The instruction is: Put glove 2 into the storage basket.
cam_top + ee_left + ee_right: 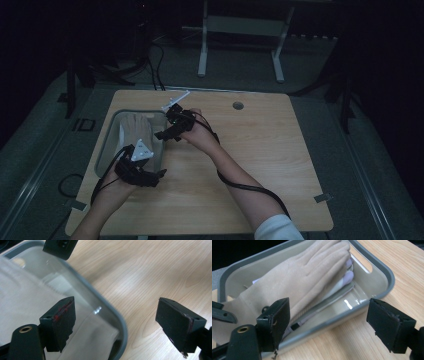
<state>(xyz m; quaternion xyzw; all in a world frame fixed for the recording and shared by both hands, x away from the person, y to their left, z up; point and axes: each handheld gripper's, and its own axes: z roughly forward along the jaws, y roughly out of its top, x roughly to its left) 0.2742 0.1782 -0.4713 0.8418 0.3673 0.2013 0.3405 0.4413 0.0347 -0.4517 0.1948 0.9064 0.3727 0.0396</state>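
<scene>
A beige glove lies flat in a grey tray at the left of the wooden table, on top of pale lilac and white fabric. My left gripper is open over the tray's near right corner, with pale fabric below its left jaw and nothing gripped. My right gripper is open beside the tray's right rim and faces the glove, with nothing between its jaws.
The wooden table stretches bare to the right of the tray, with a round cable hole near its far edge. A white frame stand is on the floor beyond. Cables trail from both grippers.
</scene>
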